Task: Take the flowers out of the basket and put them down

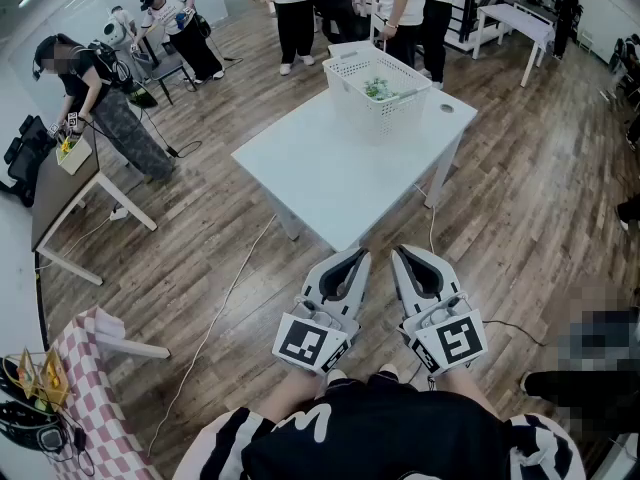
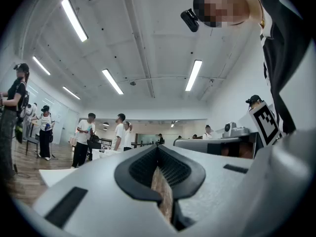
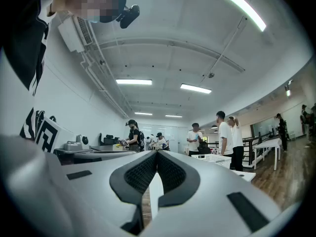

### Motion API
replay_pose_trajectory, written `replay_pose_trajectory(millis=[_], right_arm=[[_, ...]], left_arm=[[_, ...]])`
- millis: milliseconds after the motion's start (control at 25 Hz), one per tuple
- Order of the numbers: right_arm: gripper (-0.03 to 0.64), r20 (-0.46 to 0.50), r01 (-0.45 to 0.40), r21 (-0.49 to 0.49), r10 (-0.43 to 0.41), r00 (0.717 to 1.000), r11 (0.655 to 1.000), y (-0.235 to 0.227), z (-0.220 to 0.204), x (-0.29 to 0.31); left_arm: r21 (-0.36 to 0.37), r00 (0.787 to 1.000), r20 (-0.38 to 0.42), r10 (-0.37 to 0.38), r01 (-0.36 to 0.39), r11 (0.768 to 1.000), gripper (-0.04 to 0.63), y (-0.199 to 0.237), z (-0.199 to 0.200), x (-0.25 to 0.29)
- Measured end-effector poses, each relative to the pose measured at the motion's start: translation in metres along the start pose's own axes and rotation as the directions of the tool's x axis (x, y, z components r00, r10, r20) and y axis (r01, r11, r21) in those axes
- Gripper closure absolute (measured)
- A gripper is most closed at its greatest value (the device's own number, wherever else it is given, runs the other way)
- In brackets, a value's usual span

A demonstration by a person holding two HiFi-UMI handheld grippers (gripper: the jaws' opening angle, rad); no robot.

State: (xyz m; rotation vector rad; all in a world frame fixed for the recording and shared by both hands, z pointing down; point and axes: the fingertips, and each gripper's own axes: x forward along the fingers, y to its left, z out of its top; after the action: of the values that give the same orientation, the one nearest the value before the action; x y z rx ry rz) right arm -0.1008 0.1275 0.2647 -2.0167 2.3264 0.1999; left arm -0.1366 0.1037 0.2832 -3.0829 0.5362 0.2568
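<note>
My 2 grippers hang close to my body, left gripper (image 1: 352, 258) and right gripper (image 1: 405, 256), each clenched tip to tip on nothing. Just ahead of the jaws is the white table (image 1: 320, 163). Well beyond them, the white basket (image 1: 345, 76) holds the flowers (image 1: 380, 90). I'd approach, part 1 pair of jaws above the rim, then pinch the stems.

Desk (image 1: 320, 158) pale white. Basket (image 1: 352, 68) white, lattice-hole walls. Flowers (image 1: 380, 90) green with whitish bits. Floor (image 1: 520, 208) brown wood planks. Left hand-held gripper (image 1: 357, 255), right hand-held gripper (image 1: 398, 252) light grey, black pads, black-and-white square markers. Cloth (image 1: 95, 398) red-white check. Person's top (image 1: 400, 443) black, white stripes.
</note>
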Motion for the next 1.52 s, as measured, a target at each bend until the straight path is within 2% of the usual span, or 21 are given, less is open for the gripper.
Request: replay_pose_trajectory(millis=[720, 1000, 1360, 1520], right_arm=[[0.6, -0.009, 0.01, -0.018, -0.01, 1.0, 1.0, 0.008, -0.004, 0.007], [0.598, 0.033, 0.028, -0.052, -0.026, 0.999, 0.998, 0.024, 0.002, 0.01], [0.598, 0.027, 0.089, -0.016, -0.088, 0.996, 0.996, 0.043, -0.013, 0.012], [0.598, -0.004, 0.113, -0.061, -0.113, 0.994, 0.992, 0.045, -0.025, 0.01]], left_arm=[[-0.016, 1.0, 0.006, 0.004, -0.004, 1.0, 0.592, 0.01, -0.001, -0.006], [-0.023, 1.0, 0.009, -0.008, 0.008, 1.0, 0.592, 0.019, 0.0, -0.019], [-0.039, 0.999, -0.007, -0.048, 0.047, 0.998, 0.592, 0.033, -0.015, -0.043], [-0.081, 0.998, -0.018, -0.067, 0.066, 0.995, 0.592, 0.034, -0.027, -0.041]])
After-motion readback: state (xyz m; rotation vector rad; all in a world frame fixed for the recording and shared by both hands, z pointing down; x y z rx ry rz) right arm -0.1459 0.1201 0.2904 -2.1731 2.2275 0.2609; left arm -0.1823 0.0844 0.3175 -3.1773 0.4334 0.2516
